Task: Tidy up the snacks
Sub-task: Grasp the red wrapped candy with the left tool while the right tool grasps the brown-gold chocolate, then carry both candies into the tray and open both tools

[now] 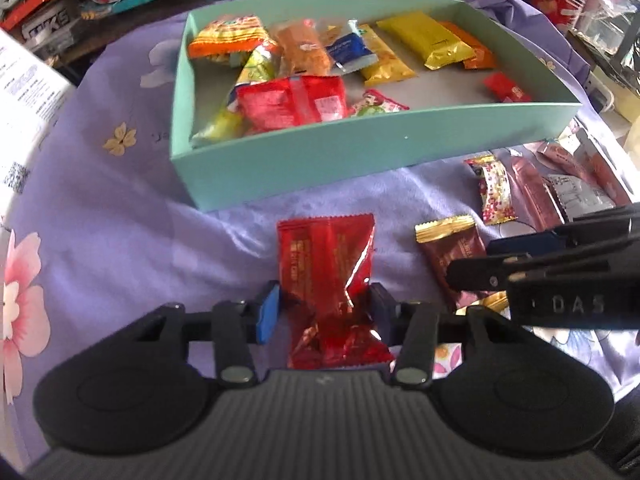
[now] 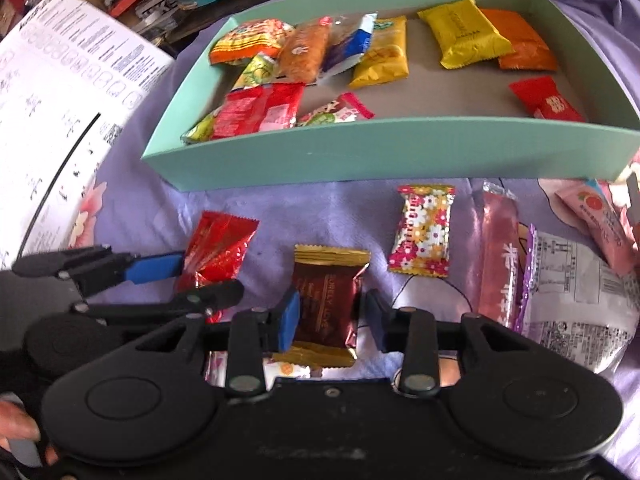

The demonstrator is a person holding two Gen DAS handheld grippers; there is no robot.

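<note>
Two grippers' jaws around two snack packets.

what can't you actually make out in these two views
- Left wrist view: lower end of the red packet is hidden behind the left gripper; whether the pads grip it is unclear.
- Right wrist view: small packets under the right gripper are covered by its body.
- Right wrist view: the pink packet is cut off by the edge.
- Both: print on the brown packet is blurred.

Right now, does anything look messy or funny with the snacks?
Yes. Inside the shallow mint-green cardboard box, snacks are heaped crookedly at the left end, while its right side is mostly bare. On the purple cloth, the shiny red foil packet between the left gripper's fingers looks crumpled.
</note>
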